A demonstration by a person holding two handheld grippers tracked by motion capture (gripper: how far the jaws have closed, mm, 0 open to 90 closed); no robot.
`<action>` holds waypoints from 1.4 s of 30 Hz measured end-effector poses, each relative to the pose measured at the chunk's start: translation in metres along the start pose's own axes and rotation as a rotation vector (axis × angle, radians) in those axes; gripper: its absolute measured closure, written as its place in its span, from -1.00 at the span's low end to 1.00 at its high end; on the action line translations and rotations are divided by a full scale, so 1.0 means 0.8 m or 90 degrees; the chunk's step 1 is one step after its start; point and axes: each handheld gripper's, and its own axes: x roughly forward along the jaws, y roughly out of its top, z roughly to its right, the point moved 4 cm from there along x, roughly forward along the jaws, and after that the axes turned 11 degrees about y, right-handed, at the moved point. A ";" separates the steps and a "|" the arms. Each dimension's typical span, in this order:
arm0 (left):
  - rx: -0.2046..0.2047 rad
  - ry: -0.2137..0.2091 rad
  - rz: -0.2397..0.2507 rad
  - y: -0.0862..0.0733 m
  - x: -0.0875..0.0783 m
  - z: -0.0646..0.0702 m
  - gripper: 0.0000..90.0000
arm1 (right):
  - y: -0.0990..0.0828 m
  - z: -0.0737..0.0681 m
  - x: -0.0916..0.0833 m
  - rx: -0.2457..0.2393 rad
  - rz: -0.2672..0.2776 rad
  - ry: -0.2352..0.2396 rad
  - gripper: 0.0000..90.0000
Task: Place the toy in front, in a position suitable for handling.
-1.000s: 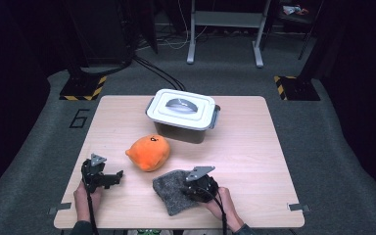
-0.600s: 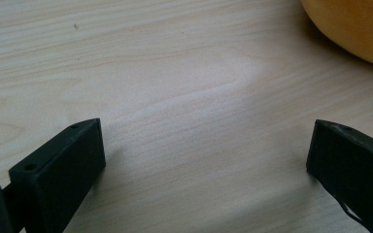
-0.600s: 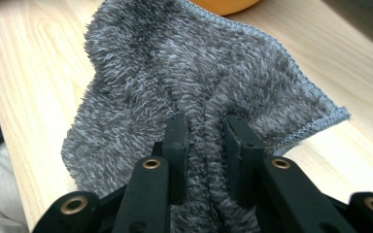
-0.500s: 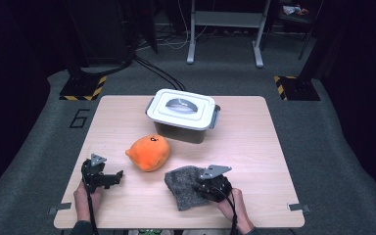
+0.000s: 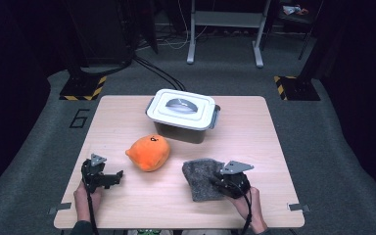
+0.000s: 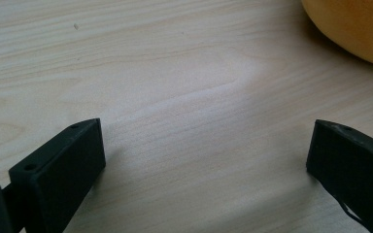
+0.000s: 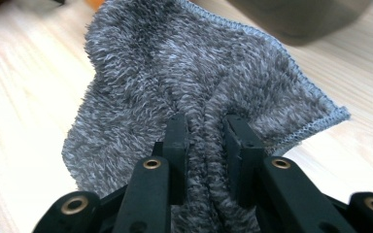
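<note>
My right gripper (image 5: 219, 179) has its jaws clenched on a bunched fold of the grey cloth (image 5: 203, 178); in the right gripper view the pile is pinched into ridges between the two black jaws, and the rest of the cloth (image 7: 194, 82) fans out ahead over the wood. The cloth sits at the near right of the tabletop (image 5: 274, 147), partly gathered, its far edge towards the lidded white box (image 5: 182, 110).

My left gripper (image 5: 108, 179) rests at the near left with its jaws released and nothing between them, bare wood beneath. The orange plush toy (image 5: 149, 152) lies just beyond it, apart from the cloth.

Judgement: the step in hand is carrying or dragging the cloth, grip already secured. The next move calls for keeping the pinch firm, lifting enough that the trailing edge clears the wood, and steering wide of the box's near wall. The destination I cannot tell.
</note>
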 end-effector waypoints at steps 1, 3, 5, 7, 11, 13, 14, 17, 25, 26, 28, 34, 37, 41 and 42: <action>0.000 0.000 0.000 0.000 0.000 0.000 -1.00 | -0.004 0.009 -0.009 0.014 0.006 -0.016 0.62; 0.000 0.000 0.000 0.000 0.000 0.000 -1.00 | -0.008 0.020 -0.020 0.028 0.016 -0.034 0.62; 0.000 0.000 0.000 0.000 0.000 0.000 -1.00 | -0.010 0.026 -0.025 0.035 0.018 -0.043 0.62; 0.000 0.000 0.000 0.000 0.000 0.000 -1.00 | -0.019 0.043 -0.042 0.057 0.030 -0.074 0.62; 0.000 0.000 0.000 0.000 0.000 0.000 -1.00 | -0.028 0.062 -0.056 0.079 0.036 -0.101 0.62; 0.000 0.000 0.000 0.000 0.000 0.000 -1.00 | -0.034 0.074 -0.064 0.092 0.039 -0.121 0.62; 0.000 0.000 0.000 0.000 0.000 0.000 -1.00 | -0.037 0.079 -0.067 0.101 0.040 -0.125 0.62; 0.000 0.000 0.000 0.000 0.000 0.000 -1.00 | -0.045 0.099 -0.077 0.121 0.035 -0.155 0.62; 0.000 0.000 0.000 0.000 0.000 0.000 -1.00 | -0.056 0.133 -0.087 0.152 0.026 -0.197 0.62; 0.000 0.000 0.000 0.000 0.000 0.000 -1.00 | -0.059 0.141 -0.087 0.160 0.022 -0.200 0.61; 0.000 0.000 0.000 0.000 0.000 0.000 -1.00 | -0.062 0.151 -0.086 0.160 0.014 -0.207 0.61; 0.000 0.000 0.000 0.000 0.000 0.000 -1.00 | -0.067 0.172 -0.085 0.166 0.003 -0.216 0.60; 0.000 0.000 0.000 0.000 0.000 0.000 -1.00 | -0.068 0.185 -0.084 0.174 -0.006 -0.220 0.58; 0.000 0.000 0.000 0.000 0.000 0.000 -1.00 | -0.069 0.193 -0.083 0.181 -0.009 -0.218 0.57; 0.000 0.000 0.000 0.000 0.000 0.000 -1.00 | -0.069 0.195 -0.082 0.184 -0.008 -0.223 0.57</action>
